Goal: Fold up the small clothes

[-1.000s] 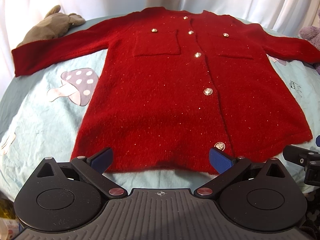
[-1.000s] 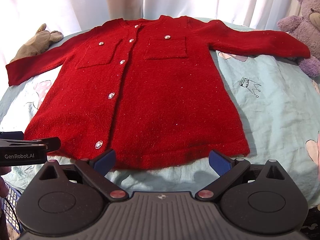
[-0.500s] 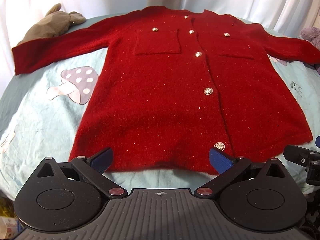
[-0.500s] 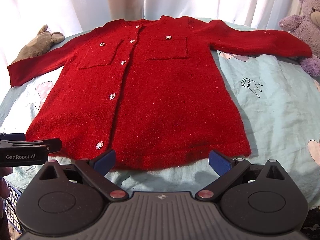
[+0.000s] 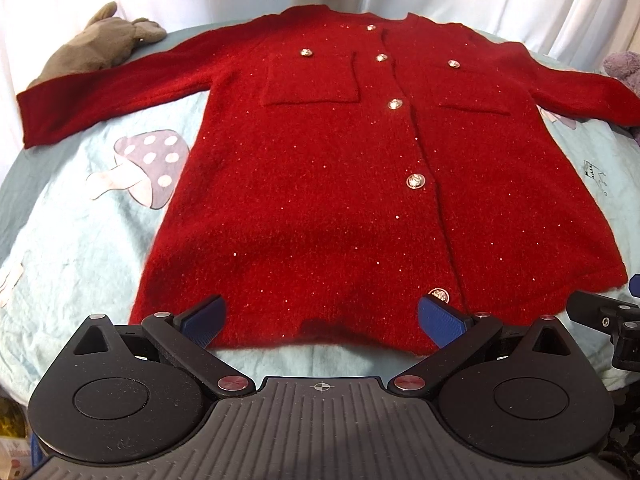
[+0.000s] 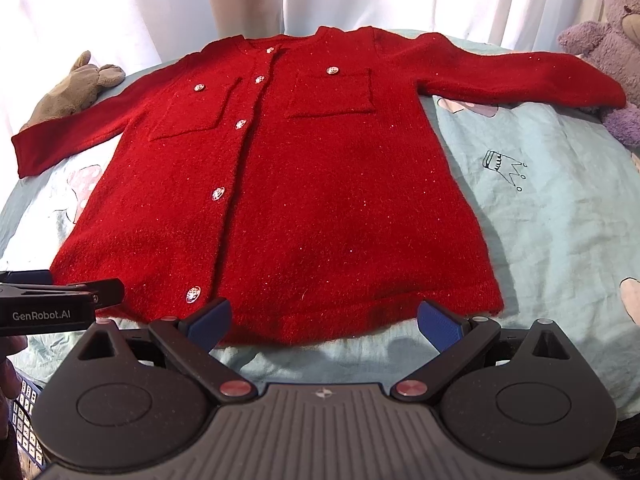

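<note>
Left wrist view: the left hand-held gripper hangs at the hem of the red cardigan, its blue-padded fingers spread wide apart and clamped on nothing.
Right wrist view: the right hand-held gripper sits at the same hem, fingers likewise wide apart and empty; the left hand-held gripper shows at the cardigan's lower left corner.
Cardigan, place: spread flat and face up on the pale blue sheet, collar away from both cameras, hem nearest them.
Cardigan, look: fuzzy deep-red knit flecked with tiny sparkles, long in the body, buttoned shut.
Sleeves: both stretched straight out sideways from the shoulders, lying flat.
Buttons: shiny metallic ones run down the front placket, plus one atop each chest pocket.
Pockets: two square patch pockets, one either side of the placket.
Sheet print: a mushroom beside the cardigan's left flank, a small crown beside its right.
Beyond the sleeves: a grey-brown soft toy by the left cuff, a purple teddy bear by the right cuff.
</note>
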Motion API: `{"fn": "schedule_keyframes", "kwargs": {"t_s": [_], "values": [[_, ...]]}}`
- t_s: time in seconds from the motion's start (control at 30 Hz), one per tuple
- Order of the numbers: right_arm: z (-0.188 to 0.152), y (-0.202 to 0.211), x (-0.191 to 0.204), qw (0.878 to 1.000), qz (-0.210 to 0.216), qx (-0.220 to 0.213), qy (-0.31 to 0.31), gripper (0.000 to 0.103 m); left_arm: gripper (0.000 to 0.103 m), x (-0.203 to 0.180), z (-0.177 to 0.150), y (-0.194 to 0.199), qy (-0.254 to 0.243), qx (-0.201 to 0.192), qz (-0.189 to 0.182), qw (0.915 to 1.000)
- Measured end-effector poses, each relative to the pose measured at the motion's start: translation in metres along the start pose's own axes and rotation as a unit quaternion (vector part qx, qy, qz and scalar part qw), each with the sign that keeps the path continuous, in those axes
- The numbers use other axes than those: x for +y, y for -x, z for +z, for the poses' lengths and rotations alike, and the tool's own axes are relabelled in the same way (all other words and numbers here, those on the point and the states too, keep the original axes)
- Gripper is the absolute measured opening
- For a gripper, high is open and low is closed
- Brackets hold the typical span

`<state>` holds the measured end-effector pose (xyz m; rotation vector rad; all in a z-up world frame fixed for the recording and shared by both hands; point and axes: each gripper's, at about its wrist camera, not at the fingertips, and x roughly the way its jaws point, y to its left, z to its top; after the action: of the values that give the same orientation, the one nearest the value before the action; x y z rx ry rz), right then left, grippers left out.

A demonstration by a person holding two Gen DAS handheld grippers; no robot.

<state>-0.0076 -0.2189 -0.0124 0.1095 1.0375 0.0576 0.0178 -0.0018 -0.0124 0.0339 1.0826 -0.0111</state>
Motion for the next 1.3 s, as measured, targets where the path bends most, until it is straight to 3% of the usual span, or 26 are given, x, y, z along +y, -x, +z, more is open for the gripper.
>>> {"fn": "schedule_keyframes", "kwargs": {"t_s": [0.53, 0.9, 1.3], "values": [[0.010, -0.011, 0.001, 1.000, 0.009, 0.010, 0.001, 0.099, 0.103, 0.002, 0.009, -0.013, -0.002, 0.014, -0.011, 0.9998], [0.017, -0.027, -0.016, 1.000, 0.021, 0.008, -0.016, 0.099, 0.103, -0.005, 0.028, -0.043, -0.001, 0.040, -0.023, 0.9989], [0.046, -0.055, -0.070, 0.994, 0.078, -0.050, -0.054, 0.095, 0.103, -0.029, 0.076, -0.089, 0.010, 0.063, -0.048, 0.9968]]}}
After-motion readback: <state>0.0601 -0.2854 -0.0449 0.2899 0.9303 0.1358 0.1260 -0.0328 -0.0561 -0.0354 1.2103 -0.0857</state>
